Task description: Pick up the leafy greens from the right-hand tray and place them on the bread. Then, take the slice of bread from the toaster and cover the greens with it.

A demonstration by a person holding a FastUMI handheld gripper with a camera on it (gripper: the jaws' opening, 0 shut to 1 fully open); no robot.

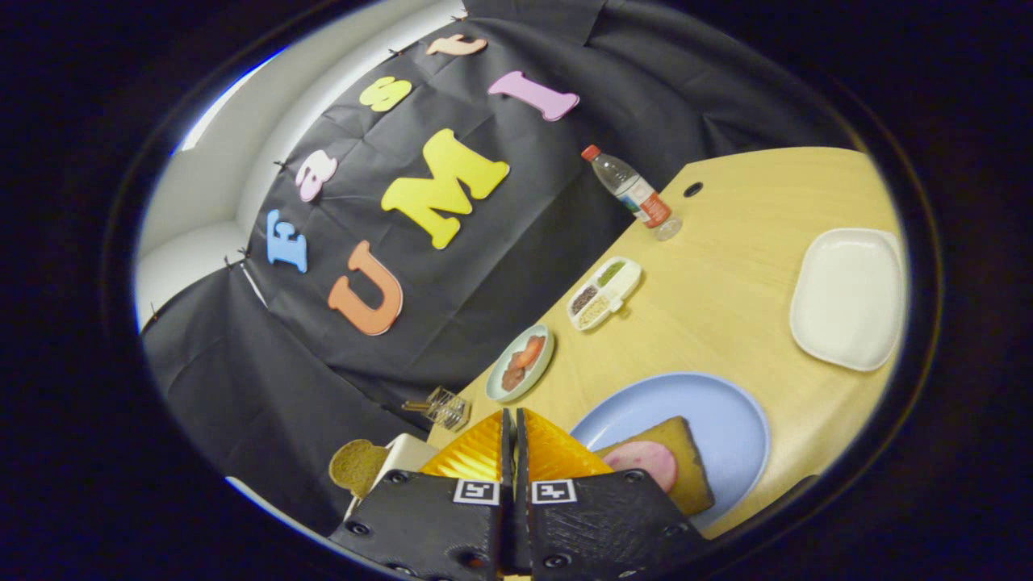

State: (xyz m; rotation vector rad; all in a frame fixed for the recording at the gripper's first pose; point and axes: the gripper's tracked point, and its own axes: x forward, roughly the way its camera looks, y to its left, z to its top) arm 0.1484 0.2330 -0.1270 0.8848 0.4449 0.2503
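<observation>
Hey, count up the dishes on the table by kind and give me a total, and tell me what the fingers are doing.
Round plates: 2, blue plate and small green plate
White rectangular tray: 1
Divided dish: 1
Total: 4
The gripper has its fingers closed together, holding nothing.

Legible markings: no words or numbers can be read.
Gripper (513, 413), fingers closed against each other with nothing between them; each black finger base carries a square black-and-white coded marker (476, 491), a pattern rather than text; water bottle (632, 192), toward one o'clock and well beyond the fingers, bears a red-and-white label too small to read.
</observation>
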